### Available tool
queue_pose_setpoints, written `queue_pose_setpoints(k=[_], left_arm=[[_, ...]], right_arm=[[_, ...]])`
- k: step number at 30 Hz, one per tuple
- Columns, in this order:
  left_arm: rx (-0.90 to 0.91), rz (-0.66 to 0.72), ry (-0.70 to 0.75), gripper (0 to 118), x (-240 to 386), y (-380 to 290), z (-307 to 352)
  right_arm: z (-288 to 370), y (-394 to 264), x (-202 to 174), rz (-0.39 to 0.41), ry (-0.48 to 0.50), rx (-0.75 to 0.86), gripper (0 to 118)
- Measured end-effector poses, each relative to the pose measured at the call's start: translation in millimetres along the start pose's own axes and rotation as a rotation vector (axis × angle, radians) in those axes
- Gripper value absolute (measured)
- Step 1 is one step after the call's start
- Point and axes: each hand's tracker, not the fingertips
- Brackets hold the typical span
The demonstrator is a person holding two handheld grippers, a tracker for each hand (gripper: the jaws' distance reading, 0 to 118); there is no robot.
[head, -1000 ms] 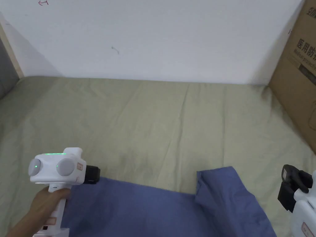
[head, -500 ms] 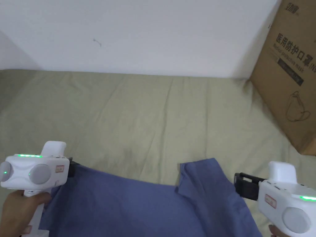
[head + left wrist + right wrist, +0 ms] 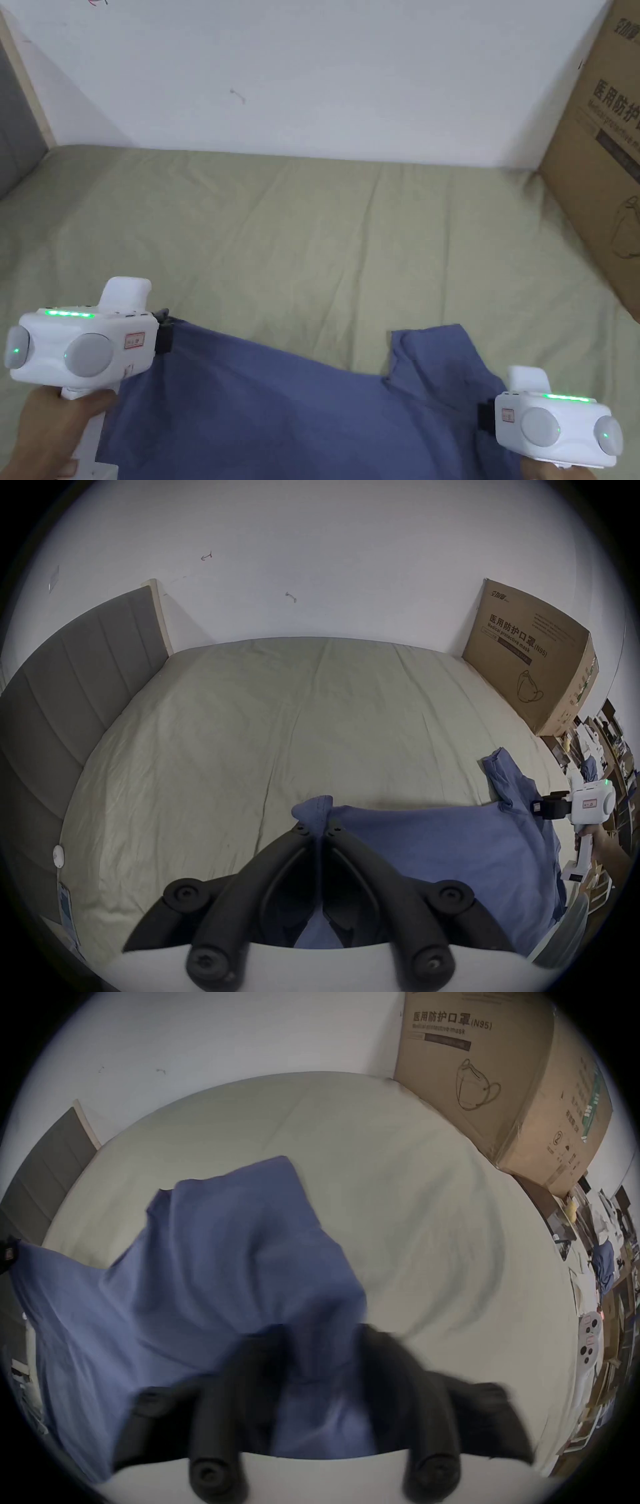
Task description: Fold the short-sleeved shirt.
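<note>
A blue short-sleeved shirt (image 3: 281, 412) lies spread across the near part of the bed, one sleeve (image 3: 437, 362) pointing away on the right. My left gripper (image 3: 164, 337) is at the shirt's far left corner. In the left gripper view it (image 3: 317, 821) is shut, with a bunch of the blue cloth (image 3: 433, 861) pinched between its jaws. My right gripper (image 3: 482, 417) sits over the shirt's right side, below the sleeve. In the blurred right gripper view its jaws (image 3: 322, 1342) stand apart with blue cloth (image 3: 225, 1269) between them.
The bed (image 3: 312, 237) has a creased pale green sheet and open room beyond the shirt. A big cardboard box (image 3: 606, 175) stands at the right edge against the white wall. A grey headboard (image 3: 69, 688) runs along the left.
The right gripper has come in from the right edge and down onto the shirt's right side. The left gripper stays at the left corner. The head camera has swung about.
</note>
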Motion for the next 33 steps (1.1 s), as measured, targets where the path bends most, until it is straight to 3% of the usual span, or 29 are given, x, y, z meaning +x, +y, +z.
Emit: queue_pose_setpoints(k=[4, 12, 19, 27, 33], left_arm=[[0.033, 0.047, 0.019, 1, -8.5, -9.1, 15.5], [0.134, 0.112, 0.030, 1, -26.5, 2.9, 79.5], [0.322, 0.115, 0.083, 1, -38.0, 80.3, 159.9], [0.529, 0.148, 0.087, 1, -39.8, 179.3, 253.0], [0.603, 0.157, 0.089, 1, -36.3, 232.6, 279.8]], right_arm=[[30.5, 1.8, -4.3, 0.065, -0.001, 0.091, 2], [159.5, 38.1, 6.6, 0.047, 0.077, 0.396, 2], [286.4, 97.8, -4.0, 0.034, 0.159, 0.729, 2], [386.9, 175.9, -12.1, 0.025, 0.165, 0.942, 2], [425.3, 227.7, -15.3, 0.026, 0.168, 1.028, 2]])
